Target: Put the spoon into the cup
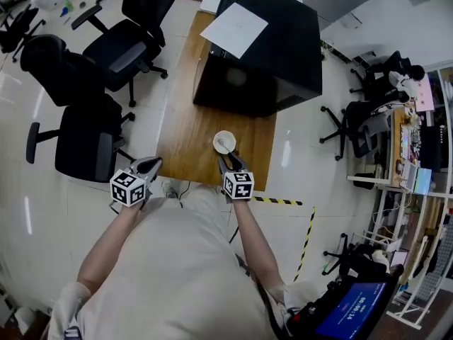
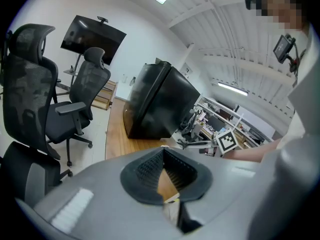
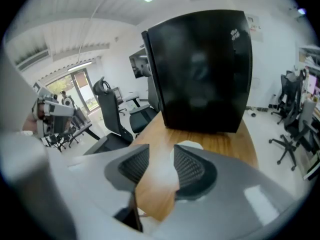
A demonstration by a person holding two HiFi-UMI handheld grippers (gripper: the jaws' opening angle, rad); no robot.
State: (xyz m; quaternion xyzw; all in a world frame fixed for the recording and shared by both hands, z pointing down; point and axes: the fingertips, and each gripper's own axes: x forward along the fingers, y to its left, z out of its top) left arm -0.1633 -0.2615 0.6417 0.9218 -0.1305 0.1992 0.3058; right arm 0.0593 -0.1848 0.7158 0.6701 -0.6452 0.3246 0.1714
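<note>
The spoon [image 1: 224,146] seems to sit inside the cup [image 1: 225,137] already, near the front edge of the table [image 1: 187,119]. The right gripper [image 1: 231,163] hovers just beside the cup, jaws apart and empty — a careless swing could clip the rim and tip the cup off that edge. The left gripper [image 1: 148,166] hangs at the table's corner, jaws together on nothing. One cup, one spoon, one black box [image 1: 272,55], one sheet of paper [image 1: 235,28] — and two grippers.

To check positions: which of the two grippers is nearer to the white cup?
The right gripper, its jaws just short of the cup on the wooden table. The left gripper is by the table's near left corner, clearly farther.
</note>
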